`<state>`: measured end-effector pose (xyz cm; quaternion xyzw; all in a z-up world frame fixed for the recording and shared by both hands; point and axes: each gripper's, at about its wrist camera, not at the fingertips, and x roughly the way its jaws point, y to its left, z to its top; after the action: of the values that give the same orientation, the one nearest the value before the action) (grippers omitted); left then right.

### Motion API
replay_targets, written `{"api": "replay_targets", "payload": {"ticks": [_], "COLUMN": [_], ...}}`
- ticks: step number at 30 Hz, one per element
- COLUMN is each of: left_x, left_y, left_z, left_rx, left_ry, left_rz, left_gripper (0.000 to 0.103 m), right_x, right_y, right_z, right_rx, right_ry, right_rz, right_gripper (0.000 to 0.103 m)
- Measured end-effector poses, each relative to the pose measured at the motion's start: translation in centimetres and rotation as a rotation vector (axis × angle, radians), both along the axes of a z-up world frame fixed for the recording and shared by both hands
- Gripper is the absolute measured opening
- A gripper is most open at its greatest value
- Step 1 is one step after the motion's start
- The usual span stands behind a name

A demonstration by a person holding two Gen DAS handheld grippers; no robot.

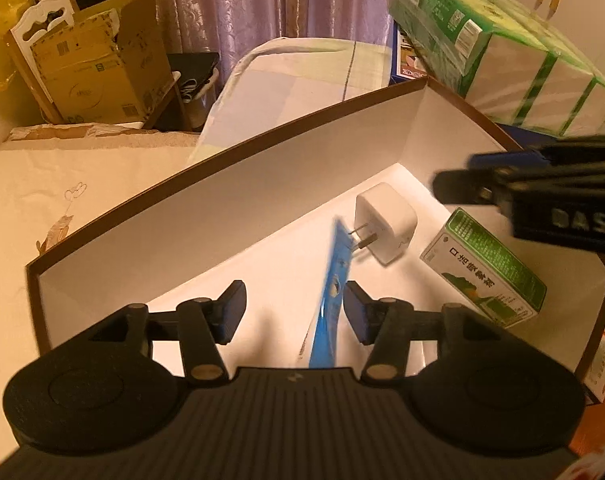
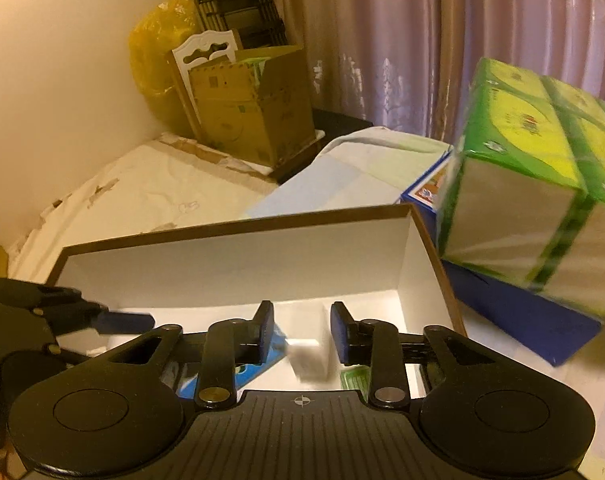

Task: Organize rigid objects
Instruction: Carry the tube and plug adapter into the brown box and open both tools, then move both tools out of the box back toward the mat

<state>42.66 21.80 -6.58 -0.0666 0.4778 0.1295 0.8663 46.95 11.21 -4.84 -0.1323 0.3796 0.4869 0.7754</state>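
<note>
Left tool (image 1: 294, 304) spread wide above brown-rimmed box (image 1: 230, 184), gripping nothing; blue packet (image 1: 330, 292) standing on edge just beside its right finger. Right tool (image 2: 301, 328) likewise parted and empty over same box. White charger (image 1: 384, 224) and green carton (image 1: 486, 268) lying inside, near each other.

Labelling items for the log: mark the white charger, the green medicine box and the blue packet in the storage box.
white charger (image 1: 388, 216), left wrist view, on its upper face.
green medicine box (image 1: 486, 268), left wrist view, on its printed top face.
blue packet (image 1: 328, 300), left wrist view, on its blue face, mid-length.
</note>
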Motion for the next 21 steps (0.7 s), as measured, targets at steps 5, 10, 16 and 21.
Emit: {"api": "replay_targets", "payload": {"ticks": [5, 10, 16, 21], "left_x": [-1.6, -3.2, -5.3, -7.0], "left_y": [-0.2, -1.1, -2.1, -3.2], "left_z": [0.8, 2.0, 3.7, 5.0], "left_rx": [-0.01, -0.002, -0.008, -0.015], "left_ry": [-0.005, -0.027, -0.066, -0.1], "left_rz": [0.014, 0.014, 0.028, 0.029], "left_gripper": [0.05, 0.056, 0.059, 0.061], "right_x": [-0.6, -1.6, -2.9, -3.9], "right_y": [-2.2, -4.0, -5.2, -6.8], "right_z": [0.3, 0.4, 1.1, 2.3], "right_rx": [-0.019, -0.035, -0.034, 0.003], "right_ry": [0.031, 0.042, 0.027, 0.035], "right_rz": [-0.002, -0.02, -0.036, -0.058], "right_gripper": [0.047, 0.052, 0.058, 0.062]}}
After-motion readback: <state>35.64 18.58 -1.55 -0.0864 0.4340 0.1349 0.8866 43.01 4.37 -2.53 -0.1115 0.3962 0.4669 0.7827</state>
